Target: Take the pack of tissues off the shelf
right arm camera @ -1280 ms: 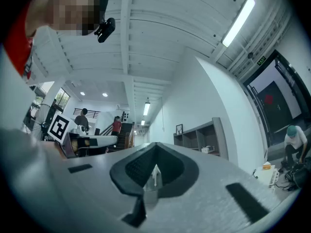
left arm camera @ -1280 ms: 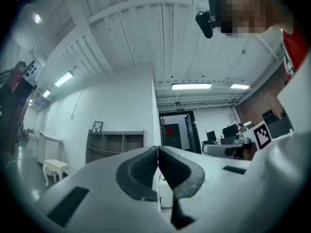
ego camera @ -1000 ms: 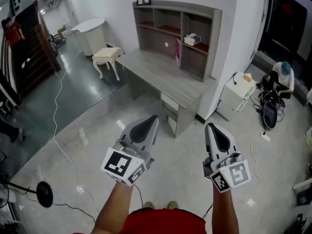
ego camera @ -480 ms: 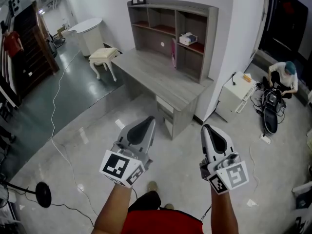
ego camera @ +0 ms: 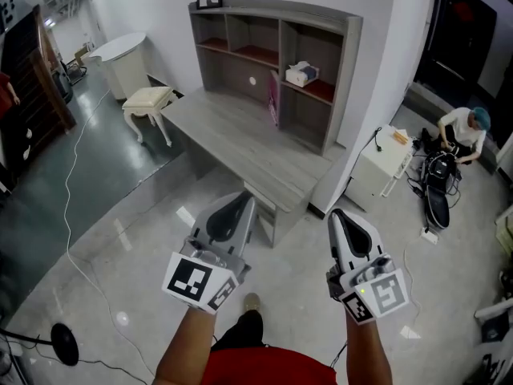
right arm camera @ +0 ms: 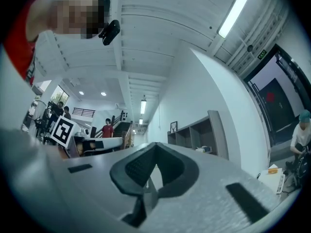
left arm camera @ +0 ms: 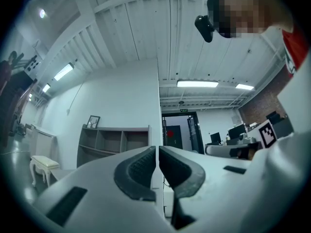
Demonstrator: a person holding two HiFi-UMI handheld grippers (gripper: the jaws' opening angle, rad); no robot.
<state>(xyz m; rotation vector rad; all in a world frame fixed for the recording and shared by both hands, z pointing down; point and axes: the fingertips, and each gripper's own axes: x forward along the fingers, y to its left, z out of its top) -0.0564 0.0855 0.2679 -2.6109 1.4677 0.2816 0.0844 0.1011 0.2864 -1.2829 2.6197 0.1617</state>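
Barely begun, by the look of it: no reach made, no contact, nothing lifted. Can make out the pack of tissues resting in the upper right compartment of the shelf, above the desk and up and to the right of a pink upright thing standing on the desk. Lies well apart from both tools, with bare floor and the desk front in between. Left to do, as a judgement: close the distance to the desk, raise one tool to that compartment, spread its jaws, clamp on the pack and draw it out clear of the shelf's edge. Held low and forward in the head view, side by side but not touching: left tool and right tool, tips aimed toward the desk, marker cubes back toward the body, forearms extended from a red-clad torso. Clenched on nothing, the left one: pads pressed together with only a thin seam showing. Likewise clenched and empty, the right one: pads meeting at the tip. Tilted somewhat upward, to judge from both gripper views, taking in ceiling, white wall and the shelf far ahead.
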